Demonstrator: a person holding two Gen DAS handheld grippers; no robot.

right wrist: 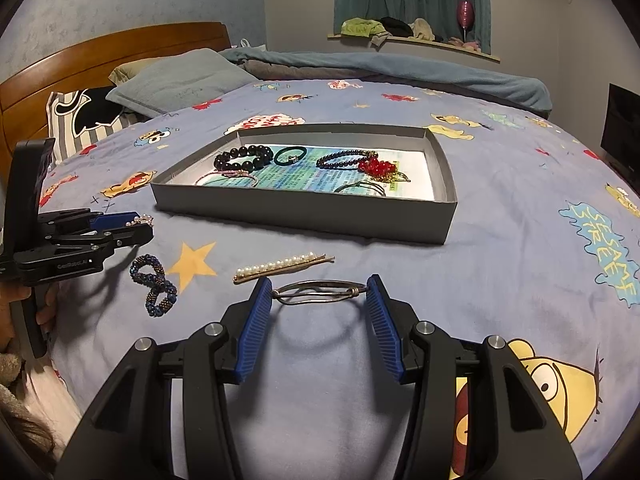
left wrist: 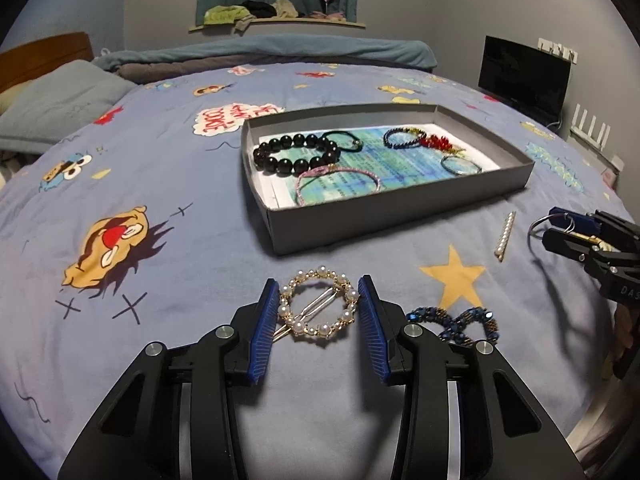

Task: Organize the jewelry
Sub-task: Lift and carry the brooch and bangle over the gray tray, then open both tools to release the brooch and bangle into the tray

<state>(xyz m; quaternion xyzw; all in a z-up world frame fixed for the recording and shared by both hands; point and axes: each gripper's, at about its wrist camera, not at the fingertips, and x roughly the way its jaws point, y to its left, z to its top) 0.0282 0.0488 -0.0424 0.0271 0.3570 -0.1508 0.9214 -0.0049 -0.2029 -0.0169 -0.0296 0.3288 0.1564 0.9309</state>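
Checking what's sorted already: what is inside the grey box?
In the grey box: black bead bracelet, dark hair tie, pink bangle, dark blue bracelet, red beads, a wire bangle, all on printed paper hiding the floor.

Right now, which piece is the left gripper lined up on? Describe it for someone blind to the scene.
On the blue cartoon bedspread, in front of the grey tray, between the left gripper fingers: the round pearl hair clip. Unlike the dark blue beaded bracelet beside it, it's a gold ring of white pearls.
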